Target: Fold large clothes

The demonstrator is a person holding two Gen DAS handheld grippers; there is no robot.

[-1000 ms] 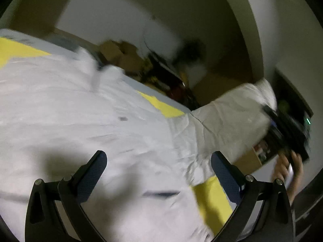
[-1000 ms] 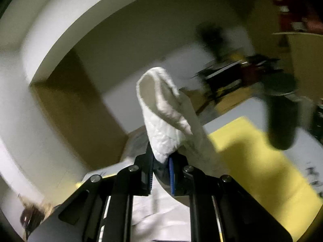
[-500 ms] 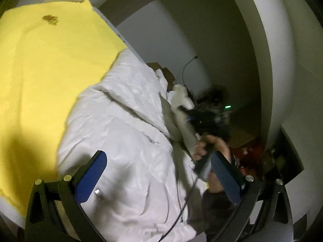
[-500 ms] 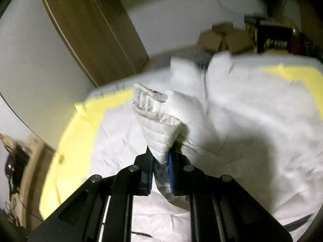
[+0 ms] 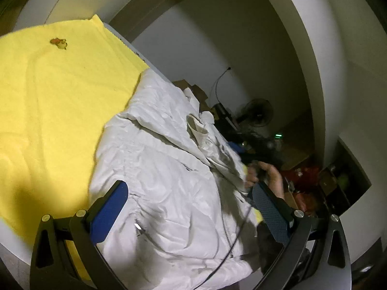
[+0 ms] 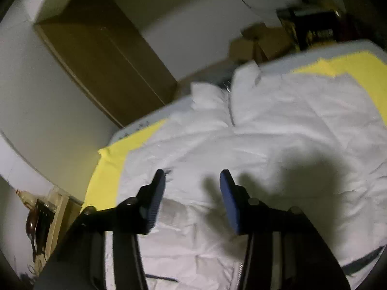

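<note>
The left gripper [image 5: 188, 207] hovered with jaws spread wide over the white jacket [image 5: 164, 169], which lay flat on the yellow sheet [image 5: 48, 101] near its right edge for folding, and the right gripper [image 6: 192, 193] hovered over it too, jaws spread and empty.

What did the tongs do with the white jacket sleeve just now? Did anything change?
The right tongs let go: a moment ago they were shut on a bunched-up sleeve held up high, then brought it down over the white jacket, and now they are open above it. The left tongs stayed open and empty. The jacket is still on the yellow sheet.
</note>
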